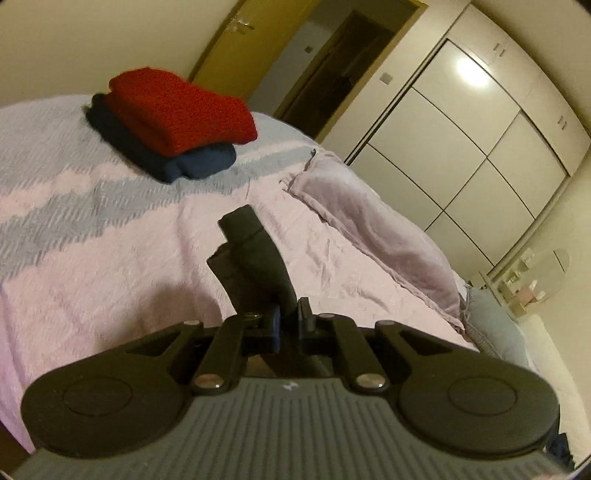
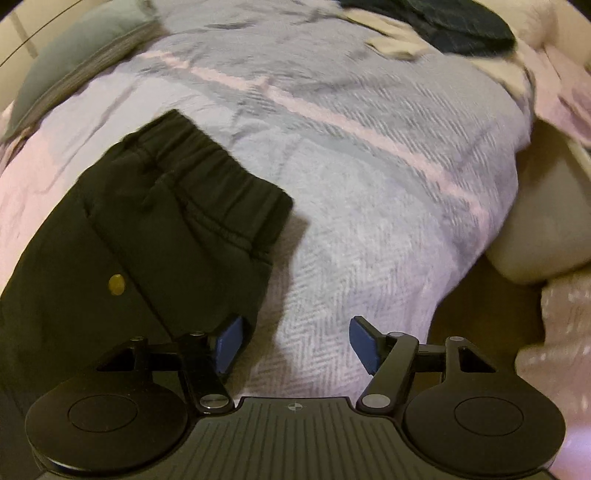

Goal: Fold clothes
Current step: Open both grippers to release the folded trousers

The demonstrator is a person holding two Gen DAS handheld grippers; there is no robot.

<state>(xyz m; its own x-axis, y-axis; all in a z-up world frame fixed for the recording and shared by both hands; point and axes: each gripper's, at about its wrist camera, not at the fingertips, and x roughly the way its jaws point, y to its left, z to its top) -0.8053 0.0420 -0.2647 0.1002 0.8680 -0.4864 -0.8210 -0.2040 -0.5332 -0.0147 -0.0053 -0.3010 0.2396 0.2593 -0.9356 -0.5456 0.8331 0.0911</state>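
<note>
My left gripper (image 1: 290,321) is shut on a fold of black garment (image 1: 255,258), which sticks up from between the pads above the bedspread. In the right wrist view the black garment (image 2: 147,229), with an elastic waistband and a brass snap, lies flat on the bedspread (image 2: 369,192) at the left. My right gripper (image 2: 295,341) stands open over the bed, its left pad at the garment's edge, nothing between its fingers. A folded red garment (image 1: 184,110) rests on a folded navy one (image 1: 192,164) at the far side of the bed.
A lilac blanket (image 1: 369,225) lies along the bed's right side, with wardrobe doors (image 1: 461,147) and an open doorway behind. A grey pillow (image 2: 74,62) sits upper left; a dark garment (image 2: 443,26) and pale cloth lie at the far edge. The bed edge (image 2: 517,221) drops right.
</note>
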